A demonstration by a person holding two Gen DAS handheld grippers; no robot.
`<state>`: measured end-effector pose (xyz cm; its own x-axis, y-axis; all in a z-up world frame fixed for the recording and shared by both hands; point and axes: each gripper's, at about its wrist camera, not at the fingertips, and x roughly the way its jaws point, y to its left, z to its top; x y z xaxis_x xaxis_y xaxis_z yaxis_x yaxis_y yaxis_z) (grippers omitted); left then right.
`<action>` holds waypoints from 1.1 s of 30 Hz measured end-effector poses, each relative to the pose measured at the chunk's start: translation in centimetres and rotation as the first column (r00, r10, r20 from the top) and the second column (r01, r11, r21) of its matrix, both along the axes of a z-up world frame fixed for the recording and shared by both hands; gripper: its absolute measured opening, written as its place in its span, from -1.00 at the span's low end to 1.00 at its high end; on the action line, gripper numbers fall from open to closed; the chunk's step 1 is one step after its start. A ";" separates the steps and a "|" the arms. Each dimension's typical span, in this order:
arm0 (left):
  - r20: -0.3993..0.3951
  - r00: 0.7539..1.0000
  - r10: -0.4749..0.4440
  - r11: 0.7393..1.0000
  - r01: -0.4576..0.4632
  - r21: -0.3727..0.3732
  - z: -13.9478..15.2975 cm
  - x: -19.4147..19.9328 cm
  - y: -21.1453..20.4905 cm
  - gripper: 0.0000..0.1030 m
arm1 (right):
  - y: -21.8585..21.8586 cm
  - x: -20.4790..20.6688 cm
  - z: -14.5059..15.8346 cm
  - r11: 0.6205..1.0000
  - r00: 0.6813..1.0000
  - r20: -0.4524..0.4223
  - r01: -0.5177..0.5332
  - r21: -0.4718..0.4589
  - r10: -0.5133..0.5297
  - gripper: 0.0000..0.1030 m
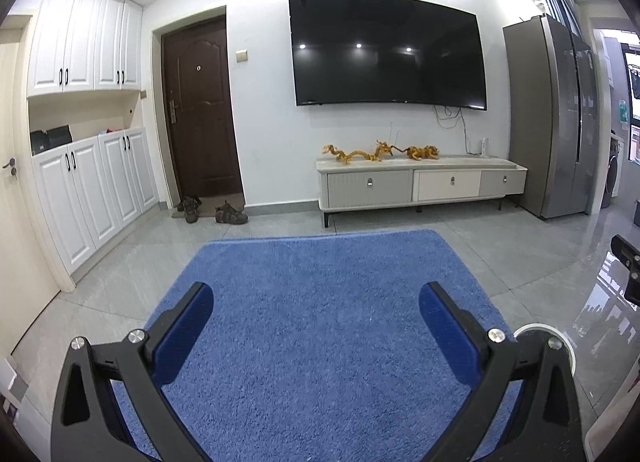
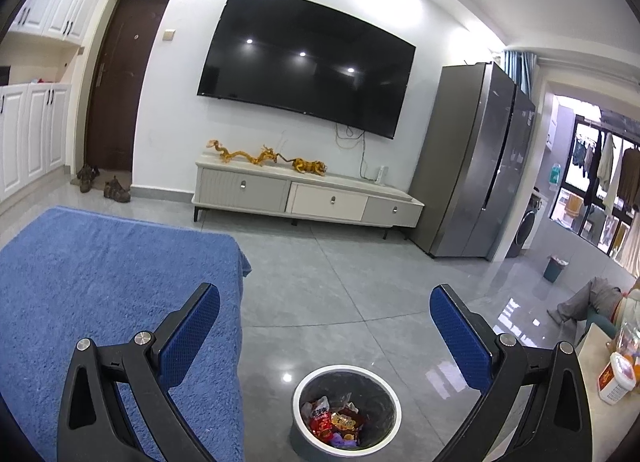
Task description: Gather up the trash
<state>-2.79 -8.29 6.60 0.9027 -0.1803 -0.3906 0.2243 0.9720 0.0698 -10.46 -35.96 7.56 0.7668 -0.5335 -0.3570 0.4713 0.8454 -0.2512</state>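
A round grey trash bin [image 2: 346, 408] with a white rim stands on the floor below my right gripper [image 2: 325, 320]. Several crumpled wrappers [image 2: 335, 420], red and purple among them, lie at its bottom. My right gripper hangs open above the bin with nothing between its blue pads [image 2: 190, 336]. My left gripper [image 1: 316, 316] is open and empty over the blue cloth-covered table [image 1: 320, 322]. The bin's rim [image 1: 536, 329] peeks out behind the left gripper's right finger. I see no trash on the blue cloth.
The blue table's right edge [image 2: 240, 302] drops beside the bin. A TV cabinet [image 2: 308, 197] with golden figurines stands at the far wall, a fridge [image 2: 472, 165] to its right. A side table [image 2: 608, 394] with jars is at the right; a small green bin [image 2: 555, 268] farther off.
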 end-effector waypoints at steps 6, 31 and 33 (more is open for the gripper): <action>-0.012 1.000 0.021 1.000 -0.021 -0.002 -0.6 0.6 0.9 1.00 | 0.1 0.3 0.0 1.000 1.000 0.013 -0.008 0.017 0.008 1.00; -0.161 0.987 0.000 1.000 -0.001 -0.004 -3.8 2.9 1.3 1.00 | 0.5 2.7 -2.7 0.999 0.996 -0.081 -0.024 0.042 0.028 1.00; -0.170 0.985 -0.006 1.000 0.006 0.000 -4.1 2.9 1.1 1.00 | 0.6 3.0 -2.9 0.999 0.996 -0.089 -0.026 0.041 0.029 1.00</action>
